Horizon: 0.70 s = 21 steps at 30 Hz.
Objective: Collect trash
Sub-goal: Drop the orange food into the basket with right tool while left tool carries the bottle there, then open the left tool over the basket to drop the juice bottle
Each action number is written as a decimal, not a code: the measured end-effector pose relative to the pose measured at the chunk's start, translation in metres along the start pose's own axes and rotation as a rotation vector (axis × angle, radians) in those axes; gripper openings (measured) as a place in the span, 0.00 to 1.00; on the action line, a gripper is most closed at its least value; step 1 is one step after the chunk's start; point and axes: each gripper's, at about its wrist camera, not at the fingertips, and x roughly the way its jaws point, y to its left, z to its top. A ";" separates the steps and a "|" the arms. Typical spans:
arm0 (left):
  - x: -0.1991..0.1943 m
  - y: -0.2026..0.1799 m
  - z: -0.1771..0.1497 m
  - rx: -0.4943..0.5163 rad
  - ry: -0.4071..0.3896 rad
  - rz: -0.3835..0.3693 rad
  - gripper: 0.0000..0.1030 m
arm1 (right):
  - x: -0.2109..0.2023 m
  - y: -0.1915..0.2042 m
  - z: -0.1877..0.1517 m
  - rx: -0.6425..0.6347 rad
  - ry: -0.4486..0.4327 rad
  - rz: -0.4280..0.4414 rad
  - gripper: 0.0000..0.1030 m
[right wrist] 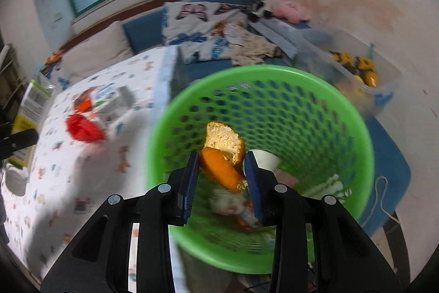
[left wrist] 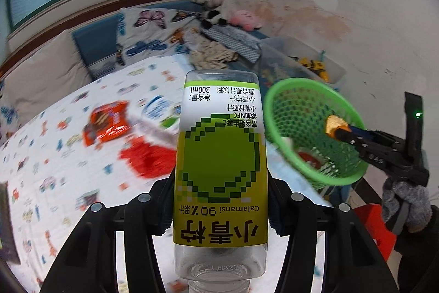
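Closest to the lens is the empty juice bottle (left wrist: 221,169), clamped upside down between the jaws of the left gripper (left wrist: 221,206), its neck pointing back at the camera and its base toward the room. It hangs above the bed (left wrist: 55,155), not yet at the bin.

Behind it, the biggest thing in the room is that bed with its cartoon-print sheet, and on it litter remains: an orange snack wrapper (left wrist: 107,125), a crumpled red piece (left wrist: 145,158) and a white carton (right wrist: 115,103) lying near each other. To the right is the green mesh basket (right wrist: 356,133), tipped toward the bed, with a few scraps already in its bottom, among them something white and something red I can't identify. Over its mouth the right gripper (right wrist: 222,166) has its blue pads closed on a bitten piece of bread (right wrist: 225,150), orange crust, pale crumb.

So I would judge the job partly done: some rubbish is binned, two pieces are in hand and about to go in, and at least three things on the sheet are left.

The bottle's green label, read inverted, says "小青柠", "Calamansi 90%", "300mL" and "NFC", around a pixelated lime. A stamped date code near the neck is too faint to read properly. The wrapper's printing is blurred.
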 end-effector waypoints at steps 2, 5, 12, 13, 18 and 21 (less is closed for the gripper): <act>0.005 -0.014 0.007 0.019 -0.003 -0.011 0.50 | 0.000 -0.010 -0.002 0.014 0.000 -0.013 0.37; 0.015 -0.035 0.018 0.038 -0.006 -0.040 0.50 | -0.002 -0.021 -0.004 0.036 -0.004 -0.019 0.41; 0.043 -0.076 0.042 0.072 -0.004 -0.101 0.51 | -0.015 -0.036 -0.004 0.072 -0.041 -0.008 0.50; 0.049 -0.083 0.046 0.071 -0.002 -0.113 0.51 | -0.018 -0.037 -0.004 0.077 -0.047 -0.004 0.51; 0.071 -0.104 0.057 0.070 0.009 -0.144 0.51 | -0.029 -0.039 -0.008 0.090 -0.073 0.011 0.56; 0.084 -0.116 0.060 0.078 0.018 -0.159 0.51 | -0.035 -0.039 -0.010 0.089 -0.085 0.008 0.57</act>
